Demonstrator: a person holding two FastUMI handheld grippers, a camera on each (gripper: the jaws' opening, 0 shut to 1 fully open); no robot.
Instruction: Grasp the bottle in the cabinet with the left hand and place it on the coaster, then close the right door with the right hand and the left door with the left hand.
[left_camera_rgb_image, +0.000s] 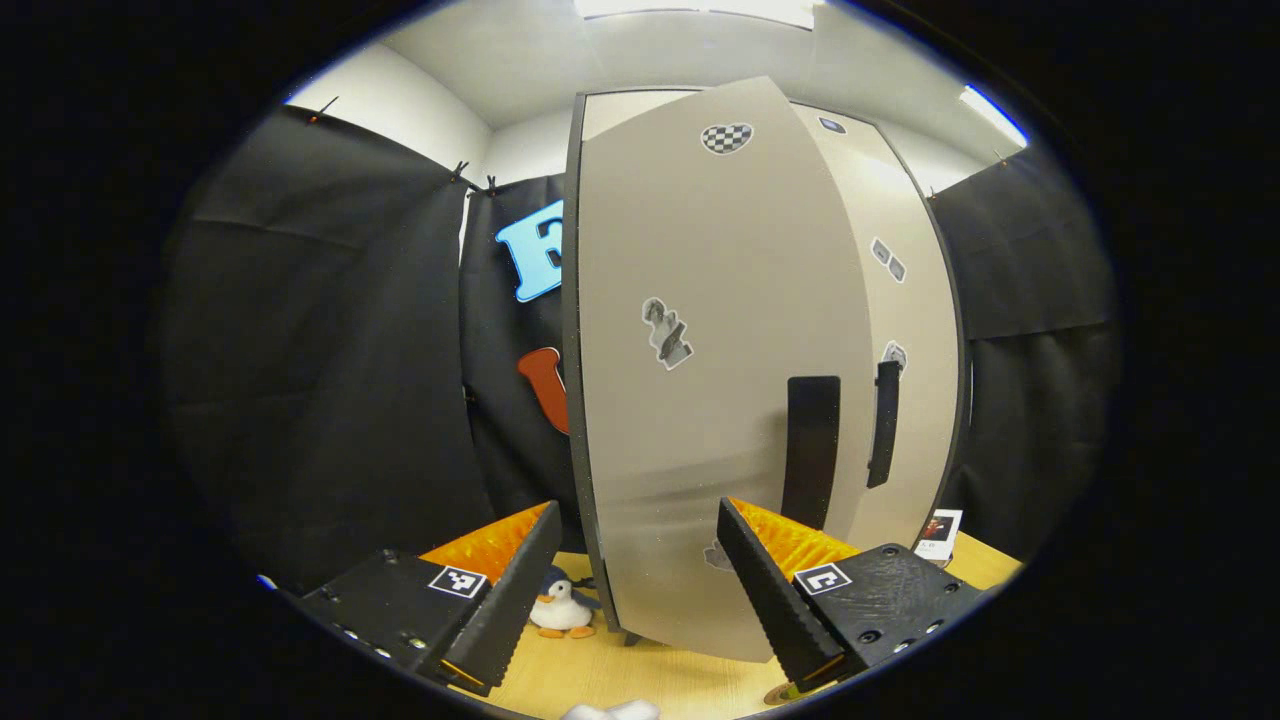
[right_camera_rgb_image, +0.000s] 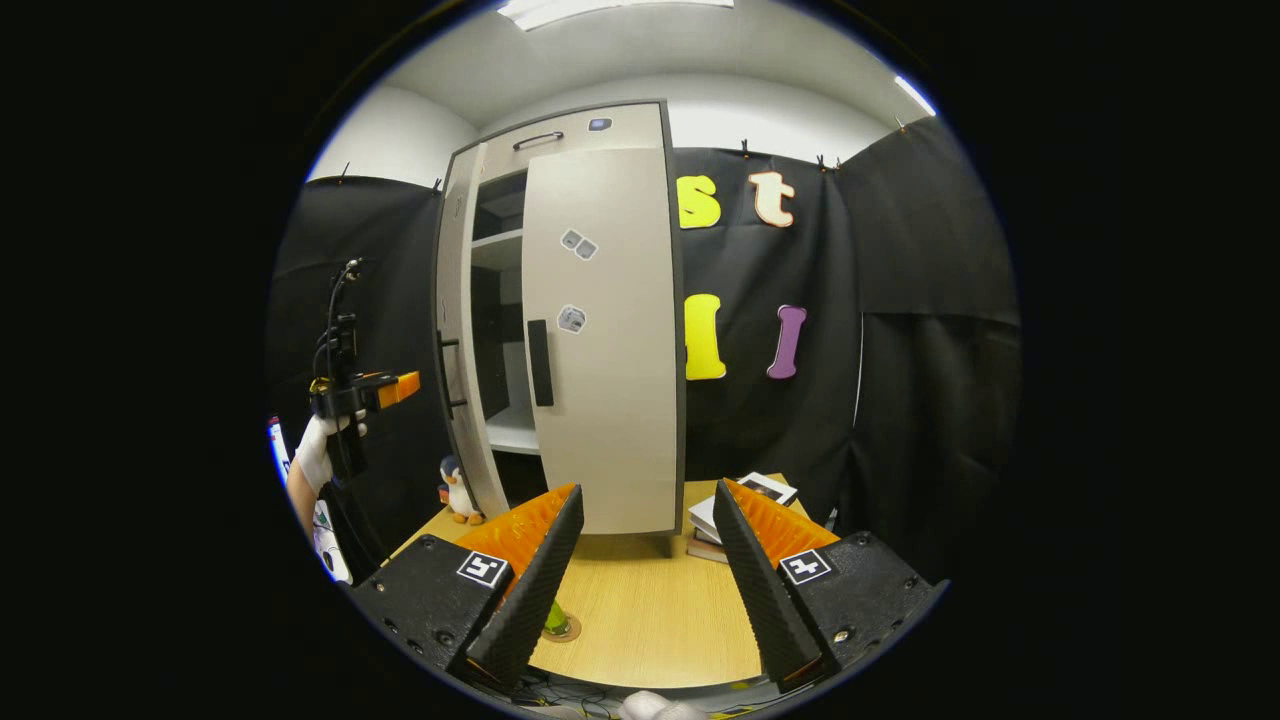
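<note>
Cabinet (right_camera_rgb_image: 560, 330) doors tell most of it: the right door (right_camera_rgb_image: 605, 340) lies shut against the front, while the left door (left_camera_rgb_image: 720, 380) stands partly swung out from it, leaving a gap onto the shelves. Before the cabinet, on the wooden table (right_camera_rgb_image: 650, 610), a small green thing on a round disc, probably the bottle (right_camera_rgb_image: 555, 618) on the coaster (right_camera_rgb_image: 565, 630), peeks out beside a finger of the right gripper (right_camera_rgb_image: 648, 560), whose jaws are spread and empty. Nearer the cabinet, the left gripper (left_camera_rgb_image: 635, 575) hangs close before the left door, jaws apart with nothing between them, a toy penguin (left_camera_rgb_image: 562, 605) by the cabinet's foot.
</note>
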